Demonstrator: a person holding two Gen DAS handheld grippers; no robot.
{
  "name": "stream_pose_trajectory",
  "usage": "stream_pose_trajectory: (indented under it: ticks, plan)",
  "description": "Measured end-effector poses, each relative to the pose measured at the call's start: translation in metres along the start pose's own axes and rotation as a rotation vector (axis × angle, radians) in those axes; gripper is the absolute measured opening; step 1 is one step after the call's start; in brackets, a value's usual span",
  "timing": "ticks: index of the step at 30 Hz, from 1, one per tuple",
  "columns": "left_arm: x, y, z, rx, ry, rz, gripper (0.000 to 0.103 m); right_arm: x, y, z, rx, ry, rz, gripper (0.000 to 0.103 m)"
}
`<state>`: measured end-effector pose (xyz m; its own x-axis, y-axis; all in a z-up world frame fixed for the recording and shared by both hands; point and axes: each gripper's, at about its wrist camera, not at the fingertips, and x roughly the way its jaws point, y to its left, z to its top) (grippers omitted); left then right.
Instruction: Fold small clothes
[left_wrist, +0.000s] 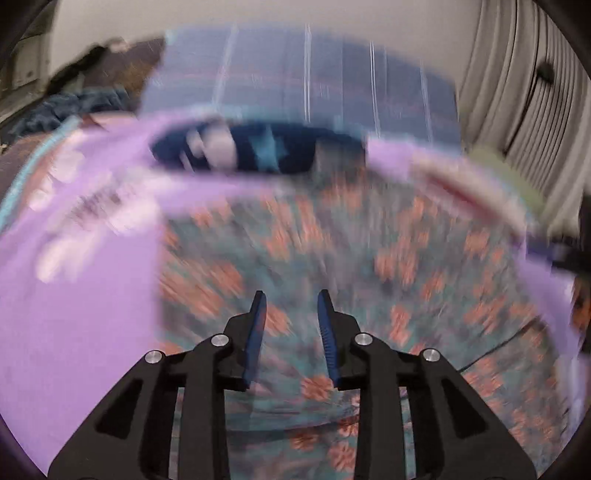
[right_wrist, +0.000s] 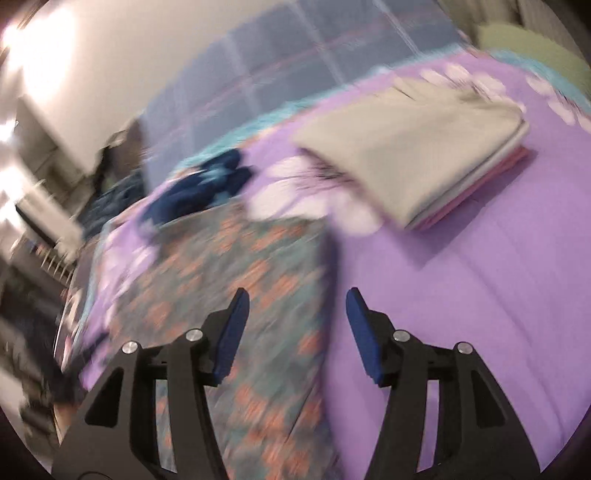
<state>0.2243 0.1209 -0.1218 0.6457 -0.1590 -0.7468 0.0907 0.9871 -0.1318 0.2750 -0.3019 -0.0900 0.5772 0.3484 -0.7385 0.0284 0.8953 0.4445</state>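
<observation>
Teal cloth: a teal cloth with orange flowers lies flat on the purple bed cover. It looks soft and smooth, with a straight folded edge on its left side in the left wrist view. The picture is blurry.
Left claw: the left claw hangs right over the teal cloth. Its two blue fingers stand a little apart. Nothing is between them.
Right claw: the right claw is over the right edge of the same cloth, where it meets the purple bed cover. Its left finger is above the cloth and its right finger is above the bed cover. The fingers stand wide apart and grip nothing.
Other clothes: a stack of folded clothes, grey on top and pink below, sits on the bed past the right claw. A dark blue bundle lies just past the far end of the teal cloth.
</observation>
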Motion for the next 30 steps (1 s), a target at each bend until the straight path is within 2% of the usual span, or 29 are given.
stream_pose_trajectory:
  ticks: [1,4,5,6,7,8,9,11,12,14,16,19,20,24,25,27,28,29,30]
  plan:
    - [0.012,-0.009,-0.007,0.042,0.017,0.055,0.032,0.014,-0.002,0.007,0.021,0.026,-0.011,0.056]
    - [0.008,-0.021,-0.007,0.103,0.004,0.131,0.033,0.038,-0.008,0.020,0.084,0.040,0.001,0.059]
    - [0.008,-0.024,-0.007,0.120,0.003,0.152,0.033,0.041,-0.008,0.023,0.098,0.031,0.005,0.051]
    - [0.007,-0.026,-0.007,0.131,0.002,0.165,0.033,0.043,-0.007,0.027,0.101,0.023,0.012,0.035]
    - [0.007,-0.028,-0.008,0.143,0.001,0.180,0.033,0.043,-0.004,0.031,0.093,0.025,0.025,0.005]
    - [0.006,-0.029,-0.008,0.150,-0.003,0.188,0.033,0.032,0.001,0.032,0.084,-0.025,0.033,0.002]
    - [0.006,-0.030,-0.009,0.150,-0.004,0.188,0.033,0.019,0.007,0.030,0.060,-0.088,0.020,0.002]
    - [0.004,-0.027,-0.009,0.138,-0.005,0.174,0.033,0.012,0.014,0.026,0.011,-0.141,-0.038,0.002]
    - [0.004,-0.025,-0.009,0.132,-0.004,0.167,0.033,0.021,0.013,0.027,-0.006,-0.117,-0.087,0.002]
    - [0.003,-0.022,-0.009,0.120,-0.002,0.154,0.033,0.046,0.004,0.028,-0.011,-0.047,-0.129,0.003]
    - [0.006,-0.023,-0.007,0.121,-0.003,0.155,0.034,0.052,0.002,0.026,-0.035,-0.042,-0.133,0.004]
    - [0.006,-0.026,-0.008,0.129,-0.002,0.165,0.034,0.027,0.011,0.015,-0.036,-0.101,-0.118,0.019]
    - [0.006,-0.026,-0.008,0.130,-0.002,0.166,0.034,0.017,0.016,0.010,-0.061,-0.109,-0.096,0.020]
    - [0.007,-0.026,-0.008,0.126,-0.002,0.163,0.034,-0.024,0.050,-0.047,-0.252,-0.091,0.040,0.020]
    - [0.007,-0.026,-0.008,0.128,-0.002,0.165,0.034,-0.021,0.059,-0.069,-0.323,-0.039,0.022,0.020]
    - [0.007,-0.027,-0.008,0.133,-0.001,0.174,0.035,-0.003,0.058,-0.100,-0.402,0.042,-0.121,0.021]
    - [0.007,-0.027,-0.008,0.135,-0.001,0.180,0.036,0.004,0.051,-0.112,-0.421,0.035,-0.156,0.021]
    - [0.007,-0.028,-0.008,0.134,0.000,0.184,0.038,0.005,0.045,-0.120,-0.434,-0.013,-0.143,0.022]
    - [0.007,-0.026,-0.007,0.128,0.000,0.179,0.038,0.006,0.044,-0.121,-0.431,-0.021,-0.135,0.022]
